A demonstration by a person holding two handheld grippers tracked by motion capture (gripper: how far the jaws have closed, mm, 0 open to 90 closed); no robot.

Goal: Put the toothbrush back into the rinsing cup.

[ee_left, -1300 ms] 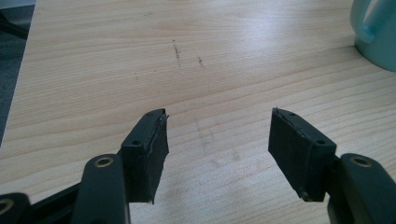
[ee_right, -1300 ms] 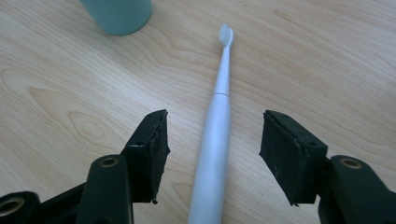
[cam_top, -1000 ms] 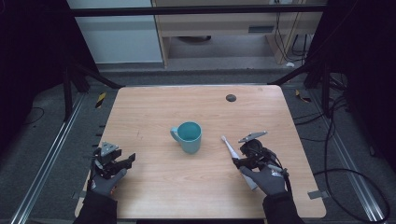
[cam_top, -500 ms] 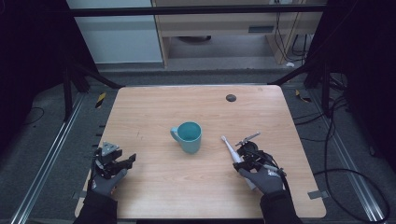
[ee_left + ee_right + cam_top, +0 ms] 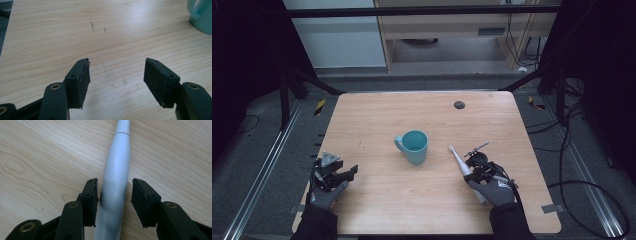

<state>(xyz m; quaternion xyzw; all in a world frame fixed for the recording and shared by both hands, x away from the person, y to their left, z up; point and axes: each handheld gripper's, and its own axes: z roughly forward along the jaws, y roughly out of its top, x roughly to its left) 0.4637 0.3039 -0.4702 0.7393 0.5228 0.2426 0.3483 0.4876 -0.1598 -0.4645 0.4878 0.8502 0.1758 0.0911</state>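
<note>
While jaws straddle it, toothbrush [image 5: 115, 182] lies flat.

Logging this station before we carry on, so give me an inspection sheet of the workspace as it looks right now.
Surface: wooden table, faint scuff marks, small dark round spot near far edge.
Job's things: teal mug upright at centre; white toothbrush lying flat.
Clutter: nothing seen.
Tongs: left tongs open over bare wood; right tongs straddling the toothbrush handle, one pad touching, a gap at the other.
Cables: black cables on the floor at right.
Surroundings: dark frame, grey floor, cabinet behind.
</note>
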